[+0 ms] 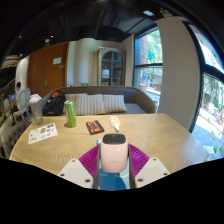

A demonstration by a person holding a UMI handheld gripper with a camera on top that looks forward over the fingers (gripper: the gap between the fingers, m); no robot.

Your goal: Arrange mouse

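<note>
Mouse [113, 153]: nearest item I log; pale pink, upright between my two fingers, its lower part running into a blue piece at the bottom of the view.
Gripper [113, 170]: I read the jaws as clenched on the mouse, a magenta pad [90, 160] pressed to each flank.
Table [150, 135]: light wood, beginning just beyond the fingers.
White object [115, 123]: small, on the table just ahead of the mouse; I cannot identify it.
Dark packet [94, 127]: flat, to the left of that.
Green can [69, 114]: upright, farther left.
Leaflet [42, 133]: flat near the table's left edge.
Sofa [110, 102]: beyond the table, with cushions.
Windows [150, 60]: behind, at the right.
</note>
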